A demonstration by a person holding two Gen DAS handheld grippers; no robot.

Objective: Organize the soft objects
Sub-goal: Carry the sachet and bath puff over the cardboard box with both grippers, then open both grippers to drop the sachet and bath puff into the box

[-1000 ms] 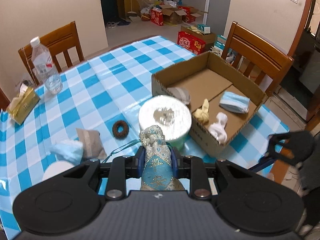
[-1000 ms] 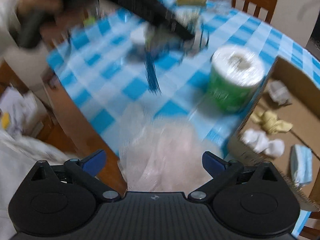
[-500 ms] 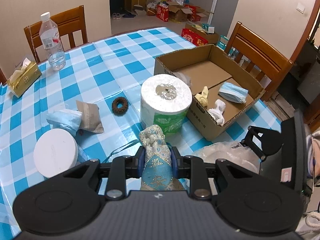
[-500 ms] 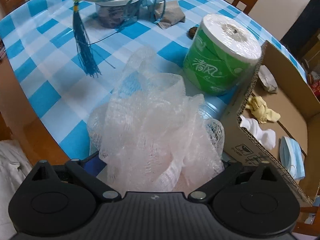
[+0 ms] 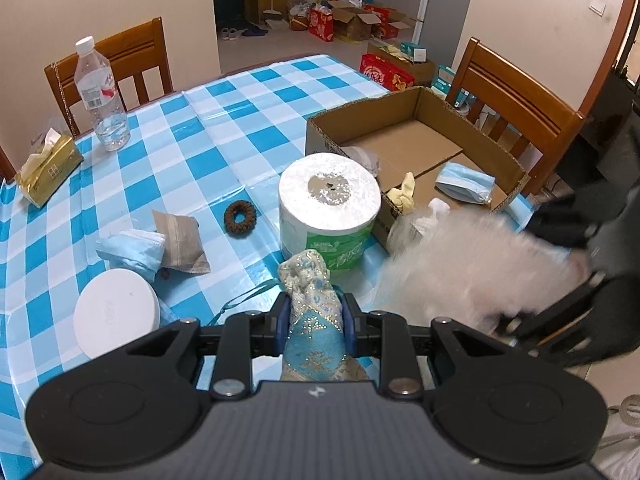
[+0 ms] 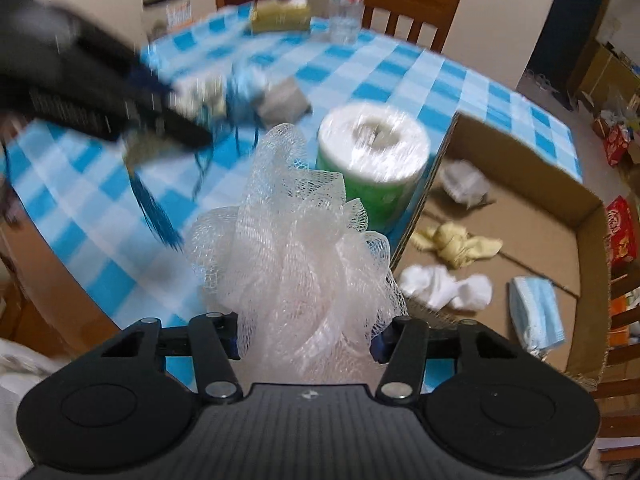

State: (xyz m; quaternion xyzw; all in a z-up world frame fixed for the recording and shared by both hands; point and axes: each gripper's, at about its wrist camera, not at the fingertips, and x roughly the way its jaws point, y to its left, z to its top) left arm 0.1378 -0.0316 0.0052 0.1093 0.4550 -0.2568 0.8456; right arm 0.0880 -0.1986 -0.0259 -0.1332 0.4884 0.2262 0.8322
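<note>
Both grippers are loaded. The left gripper (image 5: 314, 322) has its jaws narrowed onto a blue-and-gold embroidered pouch (image 5: 314, 312), pinched at mid-body so the gathered neck stands up clear of the fingers; its cord trails off toward 9 o'clock and, in the right wrist view, a blue tassel (image 6: 154, 208) hangs below it. The right gripper (image 6: 308, 340) has its jaws set fairly wide around a white mesh bath pouf (image 6: 296, 248), which bulges up and over both fingertips; a bulky, springy item likely needs that wide, loose clamp. The cardboard box (image 5: 516, 168) sits at 1 o'clock from the left gripper and 2 o'clock from the right, open-topped, already holding a blue face mask (image 6: 536, 316), a white sock (image 6: 444, 290), a yellow cloth (image 6: 456, 244) and a grey crumpled piece (image 6: 466, 182), so it appears to be the collecting point, and both held items are probably bound for it. A wrapped toilet roll (image 5: 330, 204) stands touching the box's near wall, between the grippers and the opening. Still on the checked tablecloth (image 5: 208, 128): a brown scrunchie (image 5: 240, 218), a second face mask (image 5: 132, 248), a tan folded cloth (image 5: 180, 240). Hard to read: the pouf is motion-smeared in the left view, the left gripper smeared in the right view, and the pouf hides the right fingertips' actual contact.
</note>
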